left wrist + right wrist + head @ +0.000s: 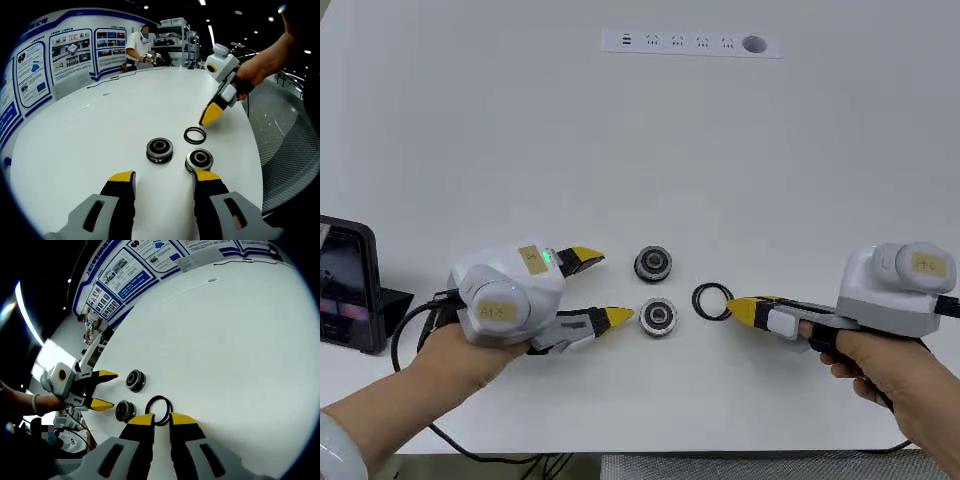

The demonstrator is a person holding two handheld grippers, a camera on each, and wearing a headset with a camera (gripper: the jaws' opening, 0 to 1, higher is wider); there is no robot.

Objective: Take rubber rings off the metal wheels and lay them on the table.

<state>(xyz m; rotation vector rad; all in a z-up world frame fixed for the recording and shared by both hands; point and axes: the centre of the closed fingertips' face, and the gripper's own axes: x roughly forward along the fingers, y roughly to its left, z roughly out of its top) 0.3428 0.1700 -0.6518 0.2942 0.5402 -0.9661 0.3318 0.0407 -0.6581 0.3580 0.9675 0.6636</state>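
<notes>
Presently, a thin black rubber ring [712, 300] is lying flat on the white table [620, 150], just beside two round metal wheels and touching neither. The farther wheel [653, 263] and the nearer wheel [658, 316] are sitting slightly apart. The right gripper [740, 308] is holding its yellow-tipped jaws at a narrow gap, gripping nothing, with the tips just beside the ring's edge. The left gripper [603, 287] is spreading its jaws wide, empty, and pointing at the wheels from the opposite side.
</notes>
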